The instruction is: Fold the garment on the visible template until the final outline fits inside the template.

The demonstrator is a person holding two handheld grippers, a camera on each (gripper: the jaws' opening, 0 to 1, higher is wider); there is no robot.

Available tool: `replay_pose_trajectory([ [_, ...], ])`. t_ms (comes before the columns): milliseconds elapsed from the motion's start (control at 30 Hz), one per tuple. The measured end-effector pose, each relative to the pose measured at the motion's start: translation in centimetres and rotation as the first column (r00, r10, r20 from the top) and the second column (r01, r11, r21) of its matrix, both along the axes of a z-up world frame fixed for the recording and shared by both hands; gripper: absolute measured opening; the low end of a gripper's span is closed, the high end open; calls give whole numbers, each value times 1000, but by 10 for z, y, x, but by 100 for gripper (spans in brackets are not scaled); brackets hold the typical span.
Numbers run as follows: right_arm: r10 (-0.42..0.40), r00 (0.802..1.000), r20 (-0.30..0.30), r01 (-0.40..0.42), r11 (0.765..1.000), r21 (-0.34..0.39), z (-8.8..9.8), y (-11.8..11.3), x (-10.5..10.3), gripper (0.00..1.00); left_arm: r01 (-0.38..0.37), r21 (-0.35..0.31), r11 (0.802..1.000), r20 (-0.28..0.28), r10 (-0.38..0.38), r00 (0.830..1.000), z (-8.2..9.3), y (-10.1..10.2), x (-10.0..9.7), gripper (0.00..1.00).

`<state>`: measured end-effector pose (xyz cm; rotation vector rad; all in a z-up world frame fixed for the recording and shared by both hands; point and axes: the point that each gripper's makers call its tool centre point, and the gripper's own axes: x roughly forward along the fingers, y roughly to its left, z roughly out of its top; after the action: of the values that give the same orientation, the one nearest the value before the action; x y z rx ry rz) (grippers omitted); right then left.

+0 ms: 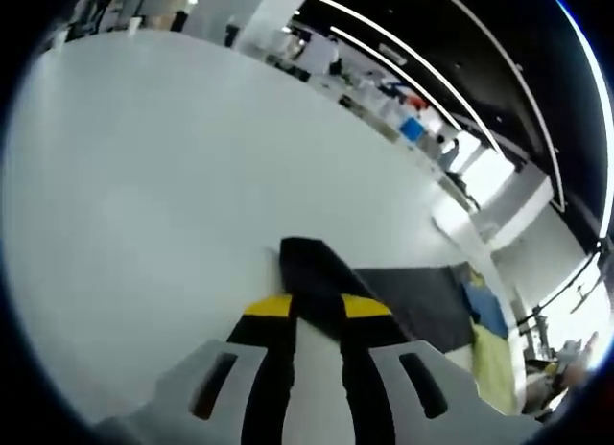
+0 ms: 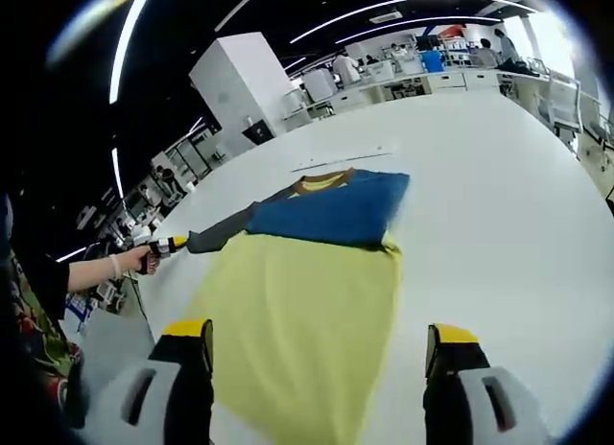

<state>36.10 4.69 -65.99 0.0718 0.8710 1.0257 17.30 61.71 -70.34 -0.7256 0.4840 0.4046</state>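
Claw on the right (image 2: 321, 354) is open wide, its two tips far apart, holding nothing. Ahead of it lies the big white desk (image 2: 499, 176). On the desk, right past the tips, lies the shirt (image 2: 307, 301), yellow near the claw and blue farther off. It looks soft, light and floppy, so pinch an edge or corner. Left claw (image 1: 317, 306) is pinched on the dark sleeve (image 1: 422, 296), pulling it out flat.

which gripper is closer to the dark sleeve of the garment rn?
Left. The left gripper is shut on the dark sleeve, pulling it out sideways. The right gripper hangs open over the yellow part, away from the sleeve.
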Motion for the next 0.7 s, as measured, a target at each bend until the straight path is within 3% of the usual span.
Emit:
replay_pose_trajectory([
  [233,0,1000,2,0,1000,-7,-1,-2,0,91,-22,-23,999,16,23,1000,2,2,1,2],
  [400,-4,1000,-1,4,1000,-7,-2,-4,-1,91,-36,-18,999,23,37,999,4,3,1,1],
  [700,-8,1000,-4,8,1000,13,-3,-3,-3,90,11,-21,1000,106,-9,994,38,-15,8,0],
])
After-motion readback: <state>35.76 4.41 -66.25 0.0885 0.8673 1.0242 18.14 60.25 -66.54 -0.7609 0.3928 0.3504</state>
